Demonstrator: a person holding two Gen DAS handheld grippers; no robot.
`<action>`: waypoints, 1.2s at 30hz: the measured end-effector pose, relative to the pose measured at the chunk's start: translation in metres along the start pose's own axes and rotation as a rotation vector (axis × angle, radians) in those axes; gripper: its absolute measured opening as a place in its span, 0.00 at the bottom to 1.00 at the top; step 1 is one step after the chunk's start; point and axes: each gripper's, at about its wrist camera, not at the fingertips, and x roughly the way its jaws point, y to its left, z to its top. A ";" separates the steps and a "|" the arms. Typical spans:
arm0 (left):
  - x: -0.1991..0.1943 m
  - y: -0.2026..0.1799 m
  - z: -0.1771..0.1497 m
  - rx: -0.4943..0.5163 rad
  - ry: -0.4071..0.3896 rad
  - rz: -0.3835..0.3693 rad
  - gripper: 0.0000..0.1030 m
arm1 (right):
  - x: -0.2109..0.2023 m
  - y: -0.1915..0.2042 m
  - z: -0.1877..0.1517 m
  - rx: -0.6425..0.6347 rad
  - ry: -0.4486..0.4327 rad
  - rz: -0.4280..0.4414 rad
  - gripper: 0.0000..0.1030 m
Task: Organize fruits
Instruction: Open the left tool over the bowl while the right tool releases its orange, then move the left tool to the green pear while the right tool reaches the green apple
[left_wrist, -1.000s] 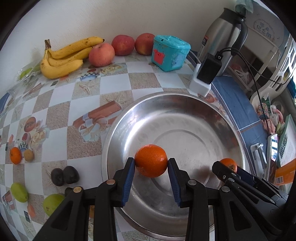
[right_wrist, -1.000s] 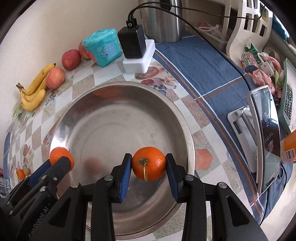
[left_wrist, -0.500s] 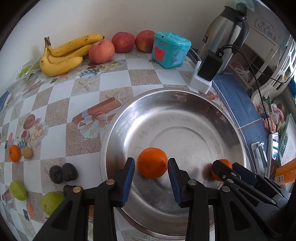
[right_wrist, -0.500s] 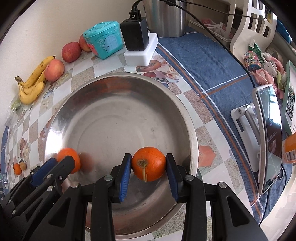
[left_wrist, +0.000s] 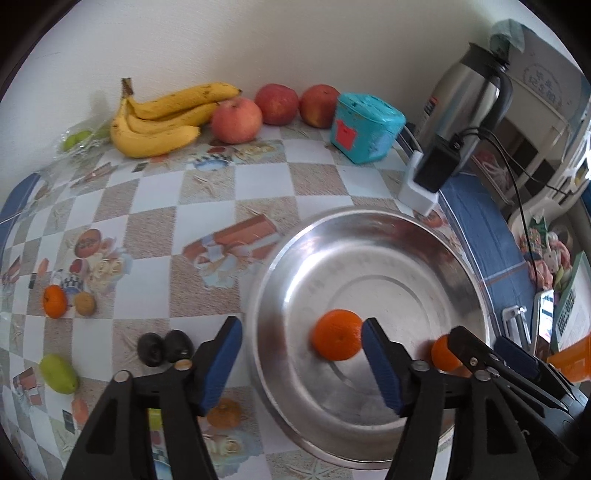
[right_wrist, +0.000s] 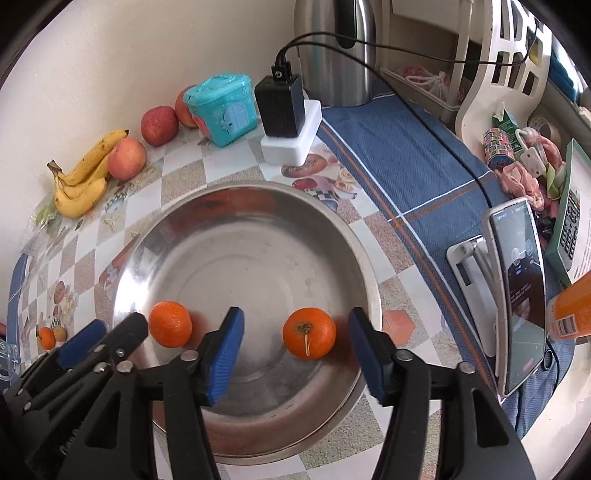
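I had 2 oranges in the steel bowl (right_wrist: 255, 236). The stem-side orange (right_wrist: 309, 333) sat on the bowl's near slope, btwn the pads of my right gripper (right_wrist: 295, 354) but touching neither; the jaws stood wide apart w/ clear gaps on both sides. The other orange (right_wrist: 170, 324) lay toward the bowl's left side, just beside the left gripper's tip in the right wrist view. In the left wrist view that same orange (left_wrist: 337, 334) sat right against the inner face of the right-hand pad (left_wrist: 380, 365), w/ some blur, so I couldn't tell if it touched. My left gripper (left_wrist: 301, 363) was spread wide too, its left-hand pad (left_wrist: 218, 365) out over the bench (left_wrist: 155, 221) beyond the bowl rim (left_wrist: 258, 295), holding nothing.

Outward from the bowl, on the checked cloth to the left: 2 dark fruits (left_wrist: 165, 347) side by side, a green fruit (left_wrist: 59, 373), a small orange (left_wrist: 54, 301) touching a brown fruit (left_wrist: 85, 302). Along the back wall: a banana bunch (left_wrist: 162, 122), 3 apples (left_wrist: 275, 107), a teal box (left_wrist: 365, 127). A black charger (right_wrist: 280, 107) sat on a white block (right_wrist: 291, 144) just behind the bowl, cable running up past a steel kettle (left_wrist: 465, 88). On the blue cloth (right_wrist: 406, 166) to the right, a phone (right_wrist: 517, 291) leaned on a stand.
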 end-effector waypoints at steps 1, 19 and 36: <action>-0.001 0.003 0.000 -0.008 -0.006 0.017 0.80 | -0.001 0.000 0.000 0.000 -0.002 0.001 0.66; -0.011 0.057 -0.011 -0.110 -0.044 0.228 1.00 | -0.005 0.019 -0.006 -0.048 -0.033 0.092 0.84; -0.027 0.100 -0.024 -0.164 -0.081 0.304 1.00 | -0.015 0.040 -0.013 -0.089 -0.096 0.173 0.84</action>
